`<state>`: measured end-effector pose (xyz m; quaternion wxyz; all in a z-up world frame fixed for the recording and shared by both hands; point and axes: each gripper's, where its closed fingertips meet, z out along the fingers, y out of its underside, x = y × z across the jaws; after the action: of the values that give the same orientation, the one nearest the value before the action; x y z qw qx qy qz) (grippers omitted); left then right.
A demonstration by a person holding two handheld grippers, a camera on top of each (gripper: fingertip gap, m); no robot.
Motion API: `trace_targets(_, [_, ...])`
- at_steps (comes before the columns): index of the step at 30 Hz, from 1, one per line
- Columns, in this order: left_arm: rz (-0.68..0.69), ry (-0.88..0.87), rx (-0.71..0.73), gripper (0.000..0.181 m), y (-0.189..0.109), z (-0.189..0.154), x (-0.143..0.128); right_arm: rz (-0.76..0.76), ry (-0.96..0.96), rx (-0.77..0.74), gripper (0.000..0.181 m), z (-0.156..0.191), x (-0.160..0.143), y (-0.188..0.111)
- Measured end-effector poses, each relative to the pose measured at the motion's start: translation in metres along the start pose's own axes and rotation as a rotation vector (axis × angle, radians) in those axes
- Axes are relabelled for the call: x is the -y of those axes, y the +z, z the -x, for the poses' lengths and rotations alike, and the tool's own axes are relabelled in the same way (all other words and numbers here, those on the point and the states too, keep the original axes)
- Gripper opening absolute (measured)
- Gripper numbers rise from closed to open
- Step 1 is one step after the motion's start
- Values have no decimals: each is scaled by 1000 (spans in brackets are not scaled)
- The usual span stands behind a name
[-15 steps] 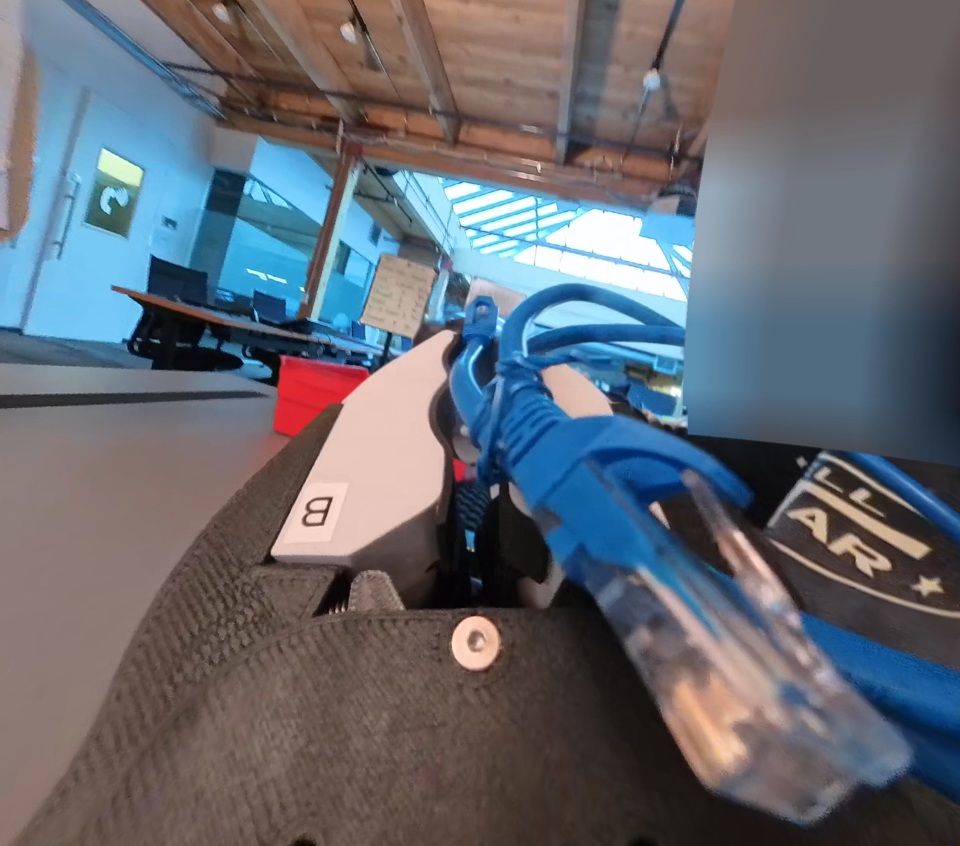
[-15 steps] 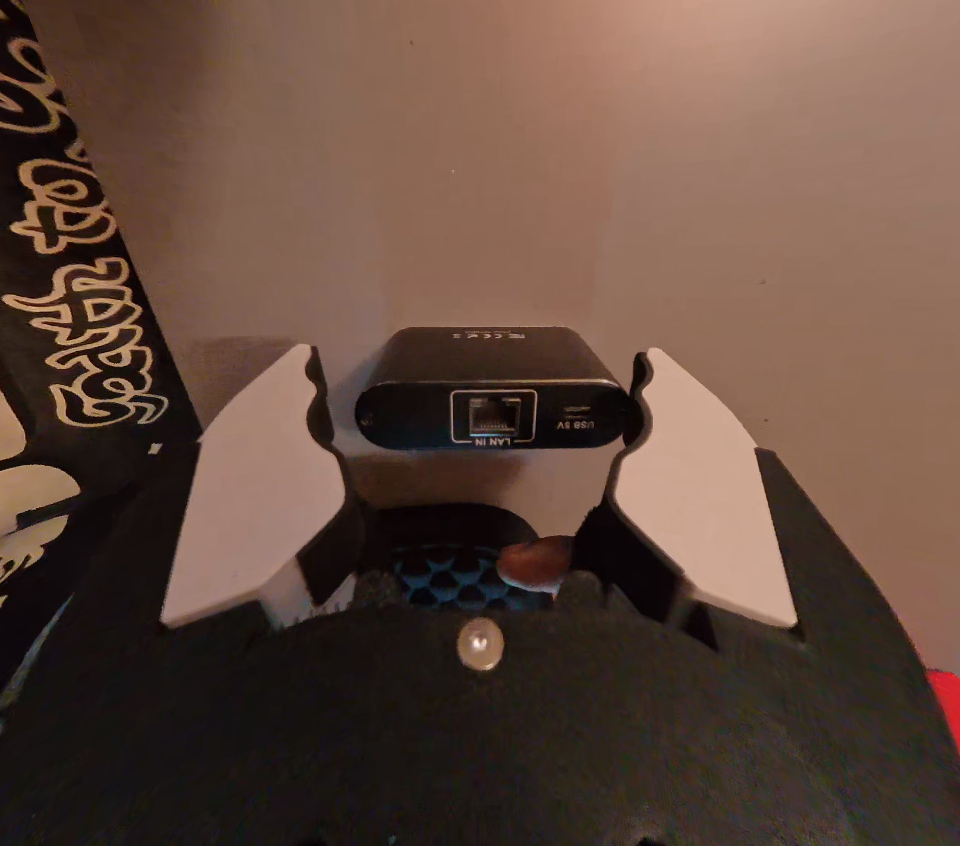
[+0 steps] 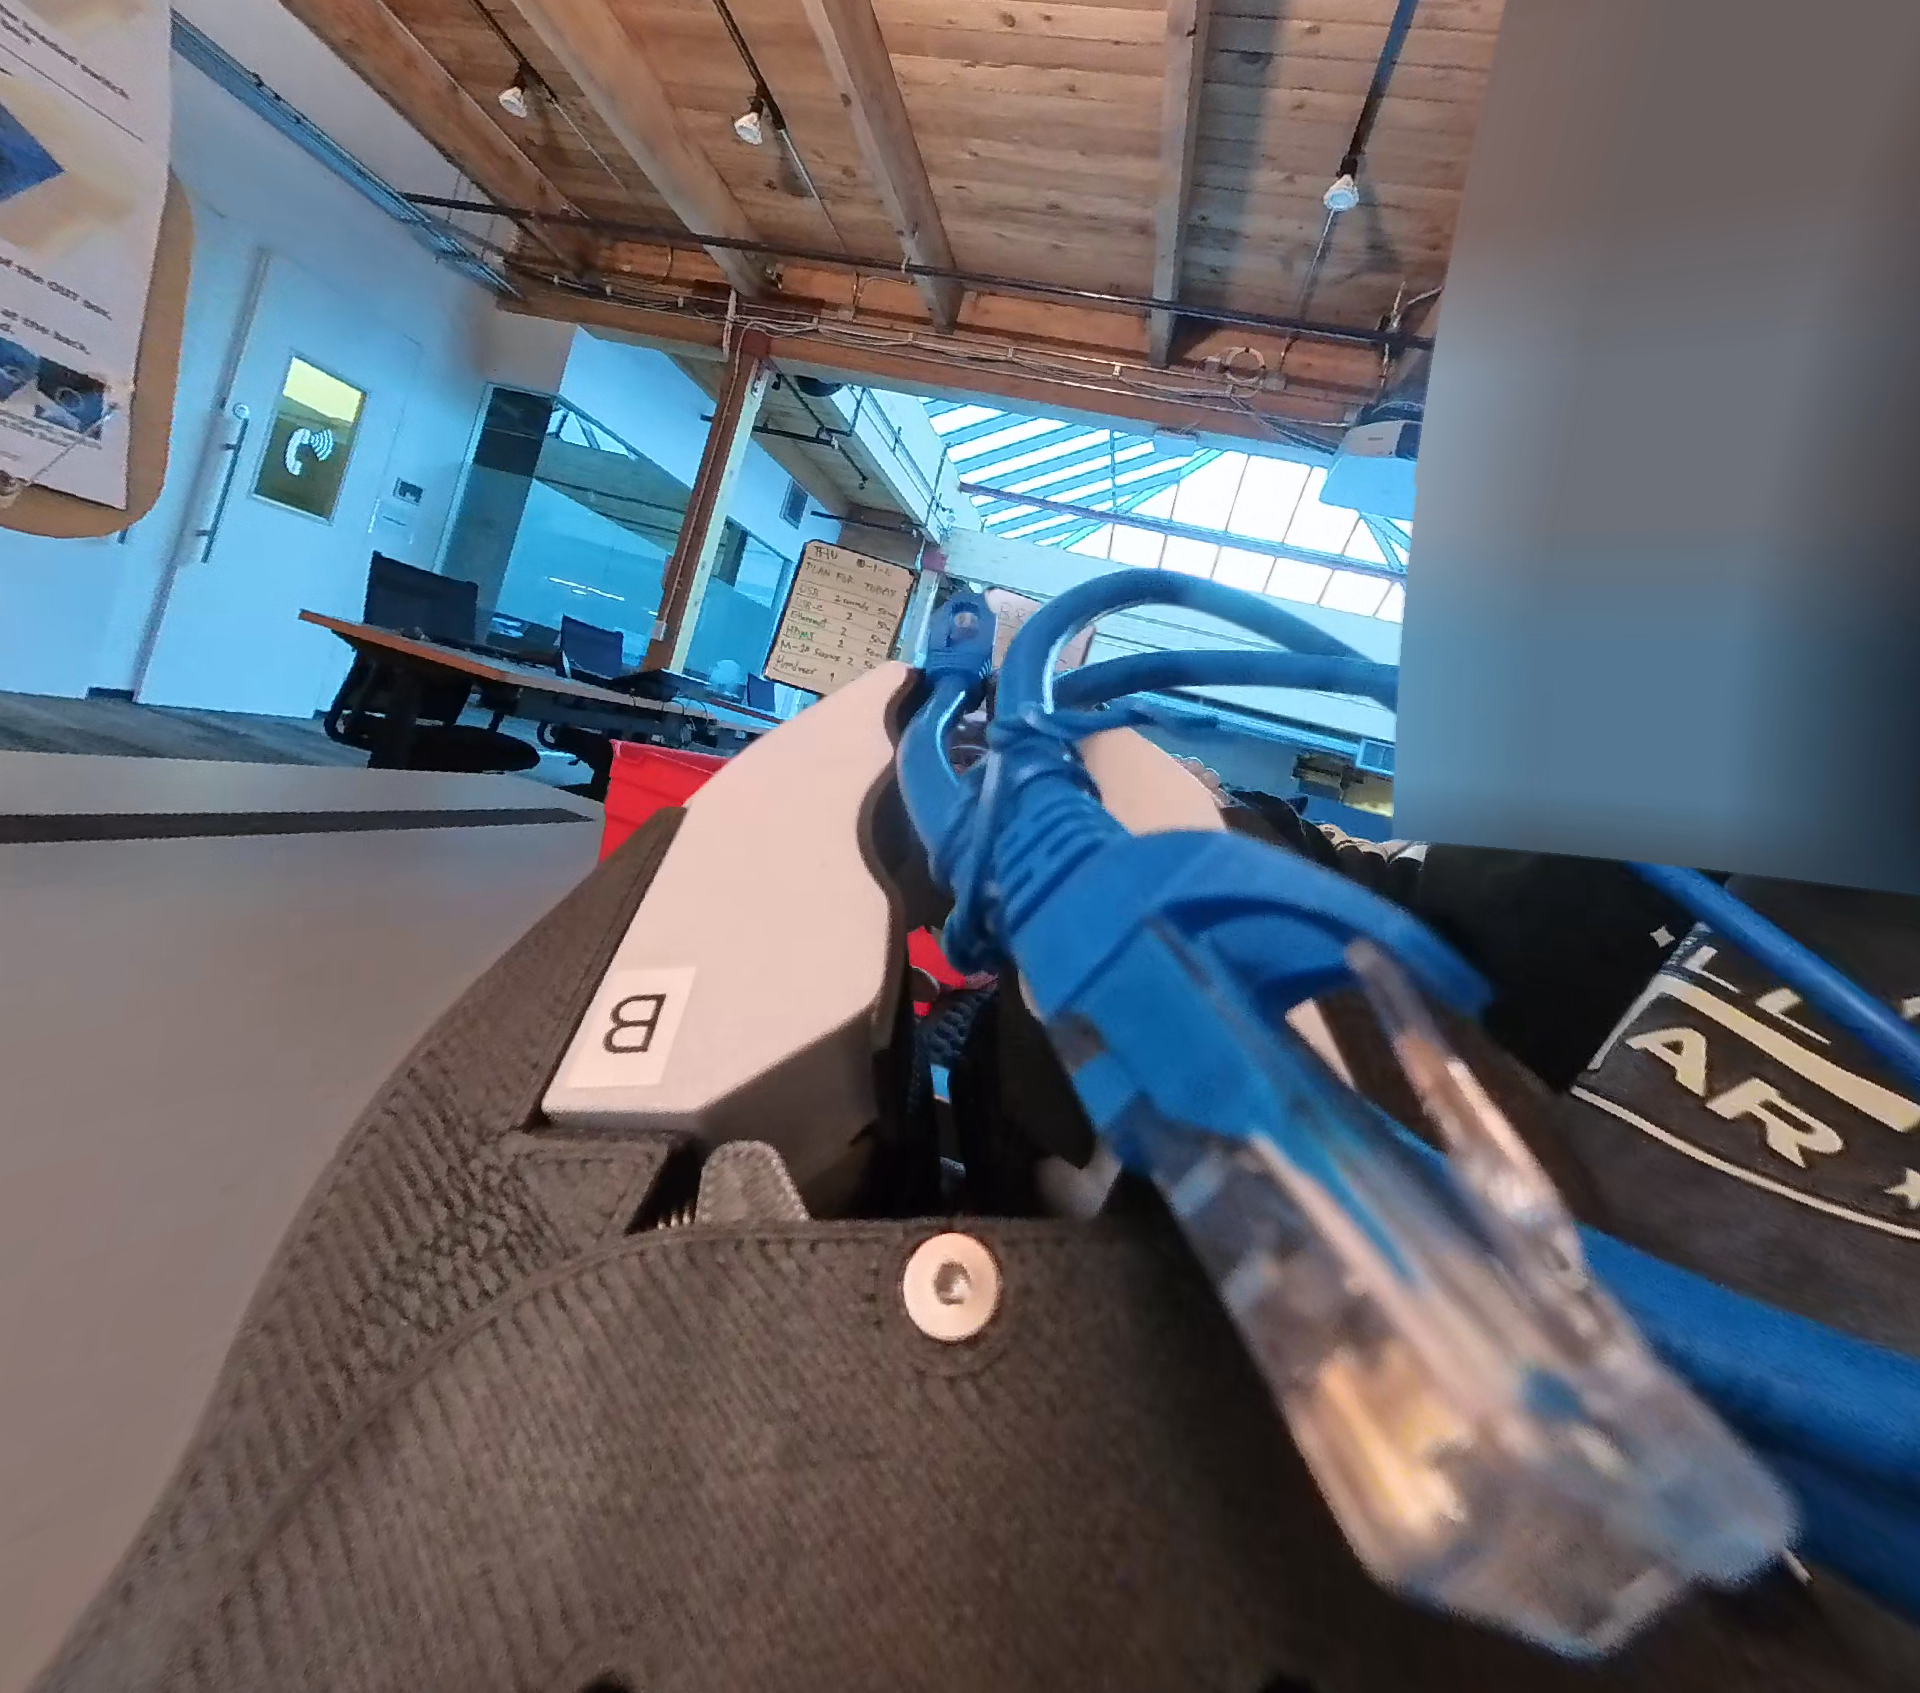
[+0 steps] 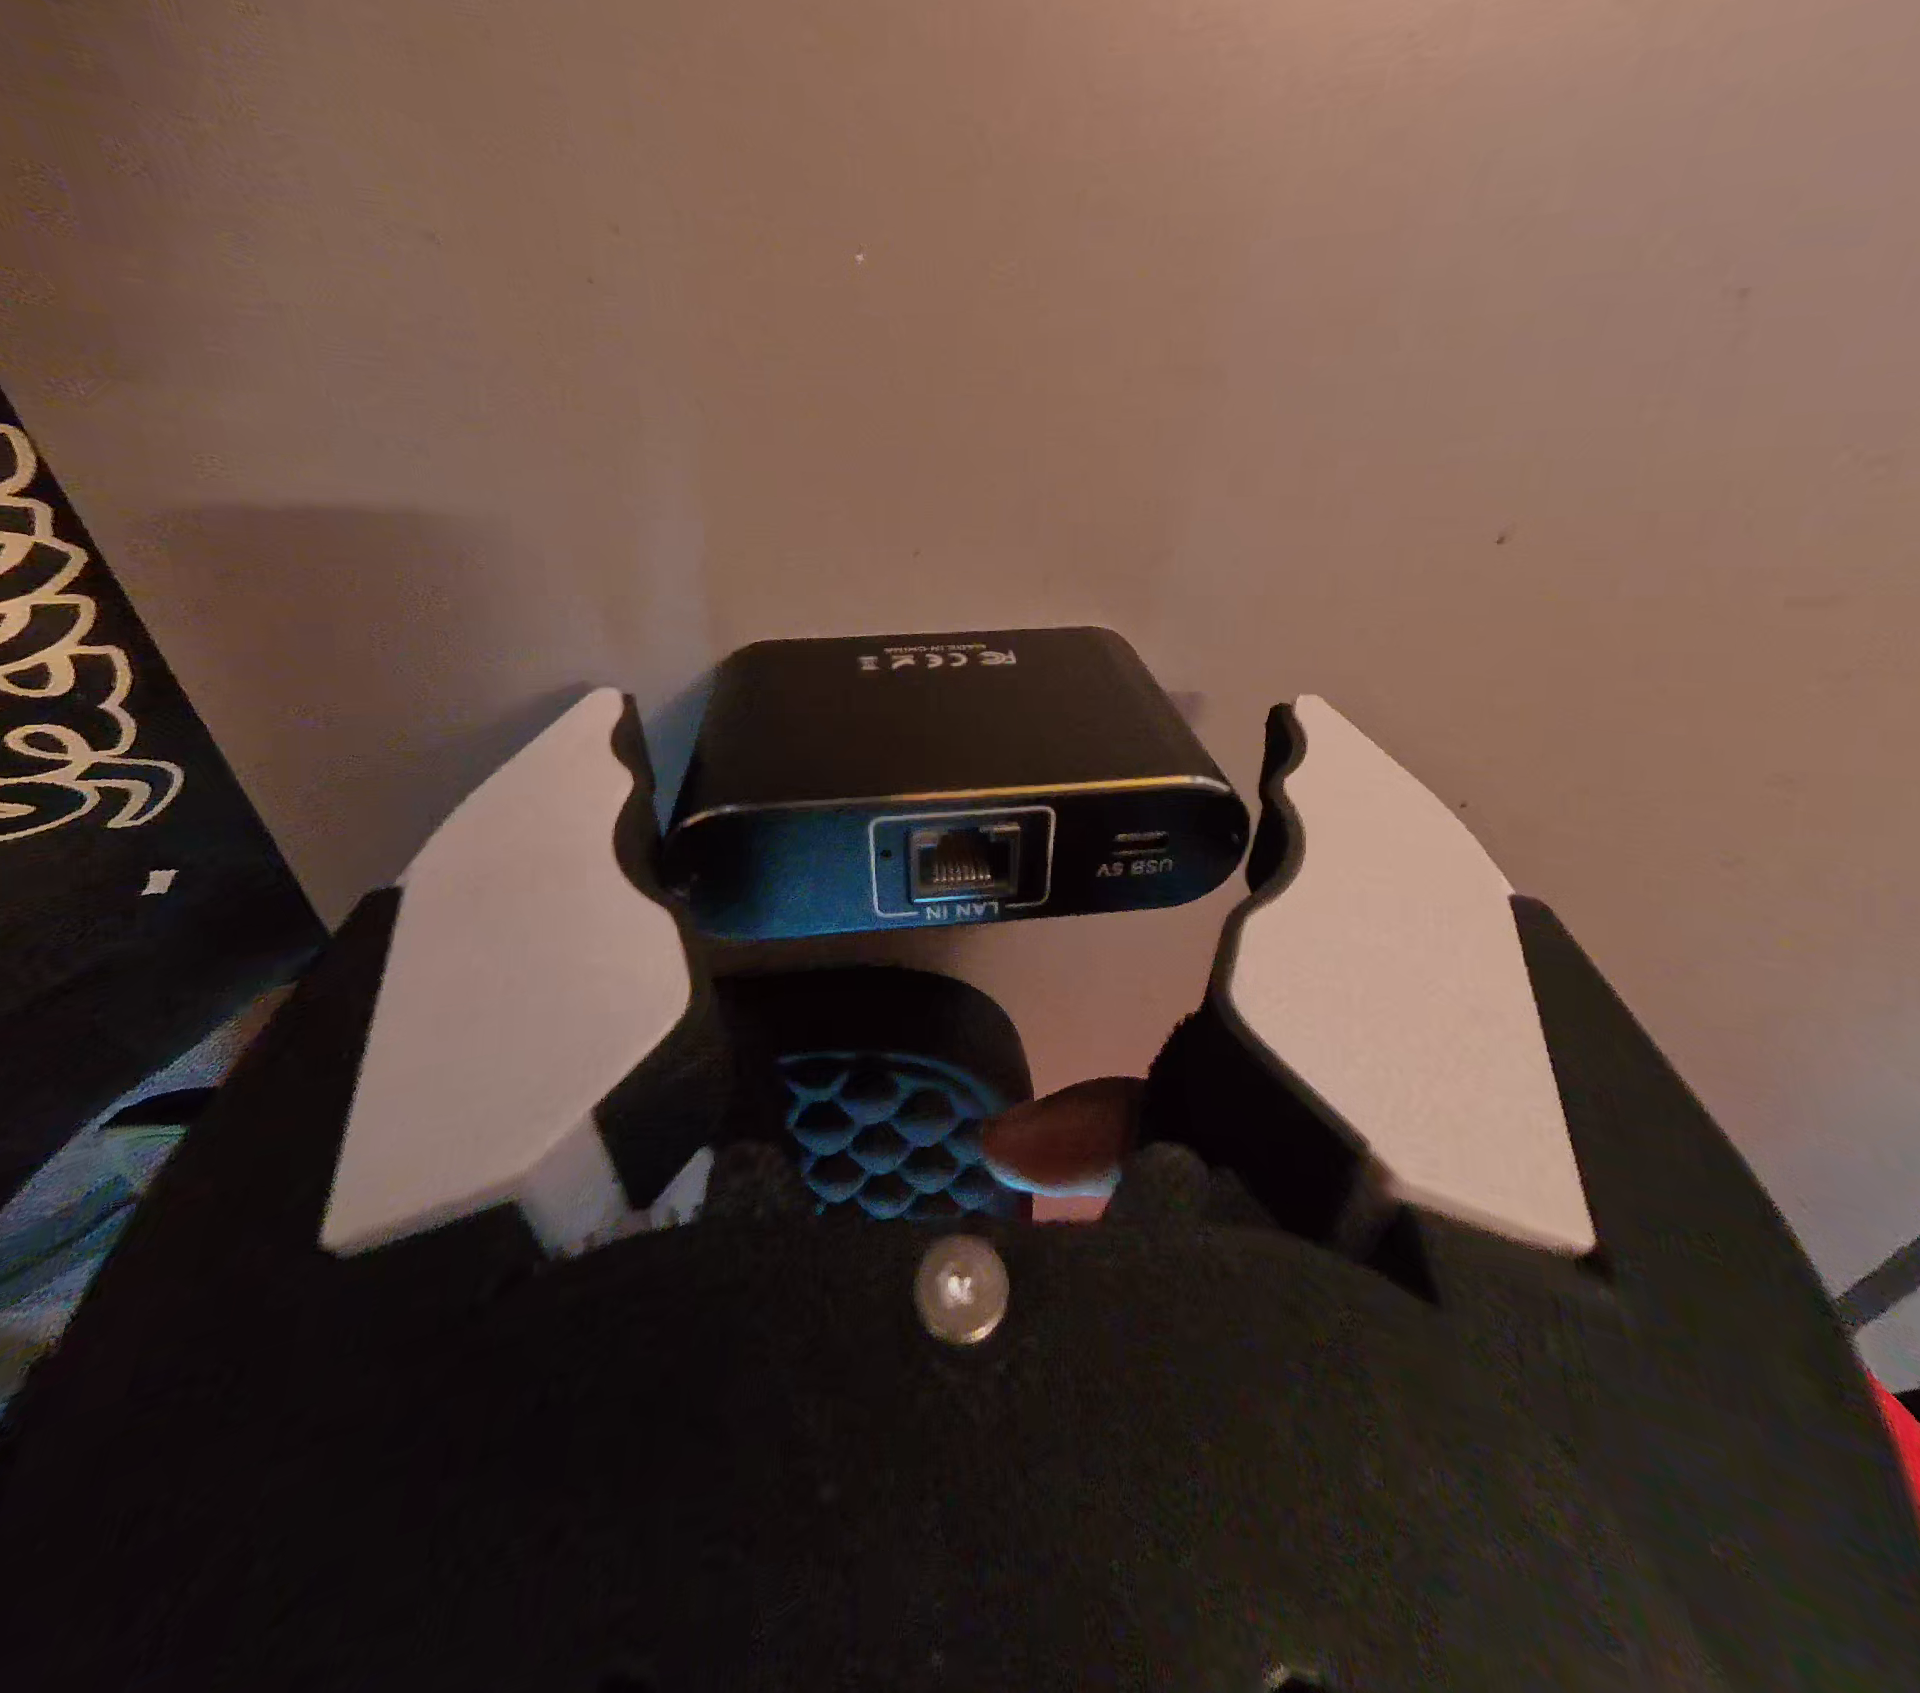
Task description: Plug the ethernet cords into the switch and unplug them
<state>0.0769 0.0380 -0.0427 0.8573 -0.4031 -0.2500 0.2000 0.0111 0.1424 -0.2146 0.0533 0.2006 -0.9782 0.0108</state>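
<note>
Bundled blue cords (image 3: 1049, 822); unplugged black switch (image 4: 945, 770)

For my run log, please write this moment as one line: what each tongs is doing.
left tongs: shut on blue ethernet cords | right tongs: open around black switch | port: empty

Left claw (image 3: 997, 708): right finger mostly hidden behind blue ethernet cords (image 3: 1049, 812), grip point itself not visible. Clear plug (image 3: 1455, 1331) blurred up close, pins unreadable; cords cut off at right edge. Switch (image 4: 935, 729): far end out of sight, left end tucked behind right claw (image 4: 951, 744) finger.
</note>
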Motion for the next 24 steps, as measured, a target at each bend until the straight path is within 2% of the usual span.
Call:
trace_targets(6, [-1,9,-5,10,0,-1,0,-48,-4,25,114,-1,3,-9])
trace_targets(10, [12,12,-9,11,1,-2,-2,-9,-2,56,111,2,-3,-1])
trace_targets(16, [18,16,-9,11,1,-2,-3,-43,10,59,111,2,-2,0])
trace_targets(20, [29,30,0,12,2,-2,-4,-143,20,49,110,2,1,0])
trace_targets(24, [32,34,10,11,2,0,-5,-343,107,60,110,2,0,-3])
